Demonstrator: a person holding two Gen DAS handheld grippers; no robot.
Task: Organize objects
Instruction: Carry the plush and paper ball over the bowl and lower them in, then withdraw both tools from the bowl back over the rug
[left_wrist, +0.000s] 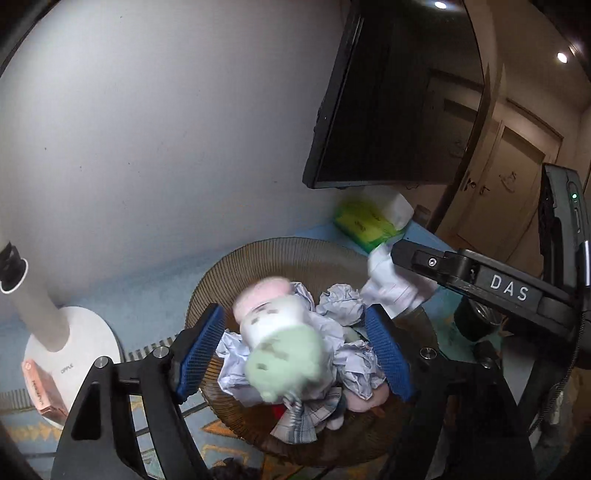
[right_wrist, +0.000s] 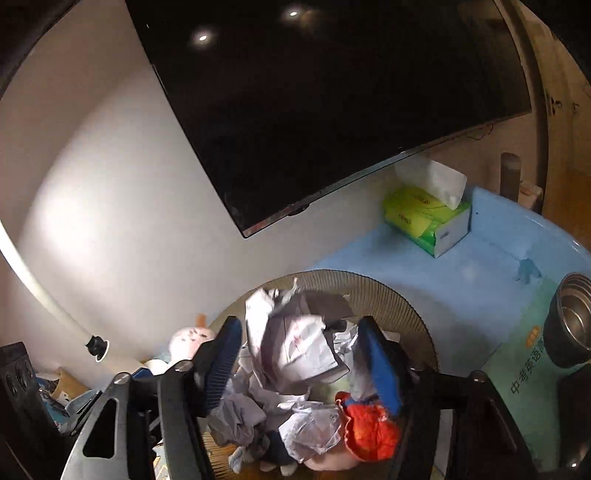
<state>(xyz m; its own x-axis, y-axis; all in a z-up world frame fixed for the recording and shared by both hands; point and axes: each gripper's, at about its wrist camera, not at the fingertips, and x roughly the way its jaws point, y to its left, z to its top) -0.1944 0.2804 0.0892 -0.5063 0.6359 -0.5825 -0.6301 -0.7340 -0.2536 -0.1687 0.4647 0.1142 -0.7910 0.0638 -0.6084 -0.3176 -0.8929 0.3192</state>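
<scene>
Left gripper (left_wrist: 295, 350): fingers spread wide, the blue pads clear of the blurred plush toy (left_wrist: 280, 339) that sits between them over the basket; no pad presses on it.
Right gripper (right_wrist: 299, 363): fingers also wide apart; a blurred sheet of crumpled paper (right_wrist: 295, 347) hangs between the pads, touching neither that can be seen.
Basket (left_wrist: 280, 254): round, woven, brown, right below both grippers; it holds balled white paper (left_wrist: 340, 302), a checked cloth (left_wrist: 306, 417) and a red-orange cloth (right_wrist: 369, 424).
Bench (right_wrist: 424, 280): light blue top carrying the basket.
Steel cup (right_wrist: 570, 321): at the right edge of the right wrist view, standing on a pale green book (right_wrist: 524, 376).
Lamp base (left_wrist: 74, 343): white, round, left of the basket, a pink box (left_wrist: 40, 391) leaning at its foot.
Tissue box (right_wrist: 428, 221): green and white, beyond the basket, near the wall, a tissue sticking up.
Screen (right_wrist: 314, 110): dark, on the wall above the bench.
</scene>
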